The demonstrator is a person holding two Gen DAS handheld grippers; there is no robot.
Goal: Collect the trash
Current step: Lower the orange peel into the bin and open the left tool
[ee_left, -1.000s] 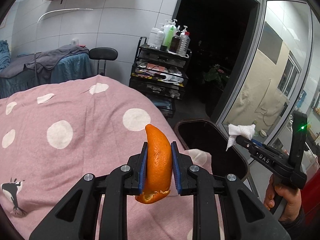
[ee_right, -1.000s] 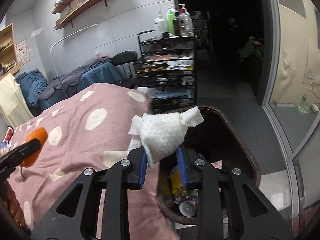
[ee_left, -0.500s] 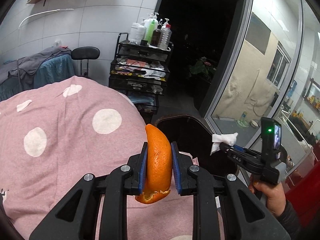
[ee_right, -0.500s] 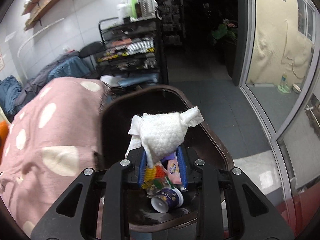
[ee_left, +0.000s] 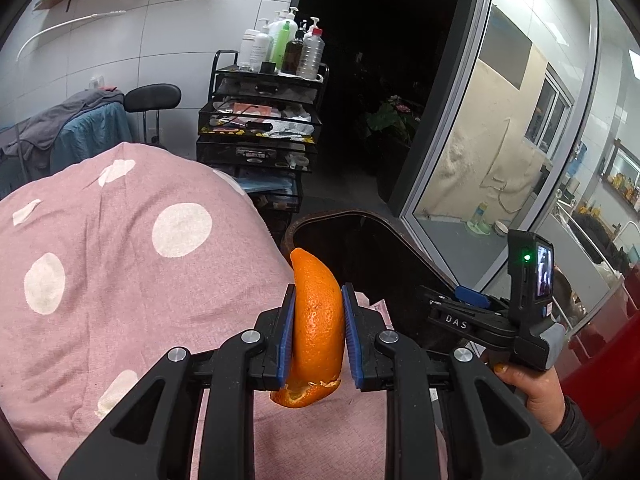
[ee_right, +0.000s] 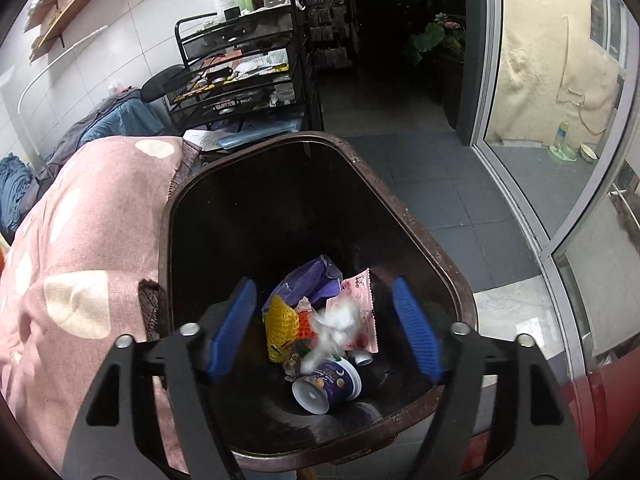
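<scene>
Right gripper (ee_right: 324,336): jaws spread wide, nothing held, positioned above the bin (ee_right: 436,252) opening. A blurred white tissue (ee_right: 334,330) is seen between the jaws, over the trash already in the bin: a purple wrapper (ee_right: 310,284), a pink packet (ee_right: 356,312), yellow netting (ee_right: 280,324) and a tipped cup (ee_right: 328,384). Whether the tissue is in the air or resting on the pile cannot be told from the blur.

Left gripper (ee_left: 319,336): jaws closed on a peel (ee_left: 318,320), held upright, its tip and torn lower edge sticking out past the pads. It is placed over the near right edge of the spotted cover (ee_left: 120,264), with the bin (ee_left: 384,240) just beyond, to the far right.

Risks, judged:
- If the peel is released here, it is likely to land on the cover or catch on the rim, since the gripper is not yet over the opening.
- The peel is curved and thin, so it could crack or slip under the squeeze while being carried.
- The right gripper (ee_left: 472,316) is close by on the right, so the two could be knocked together over the bin.
- The cover hangs against the bin's left rim and could be snagged.
</scene>
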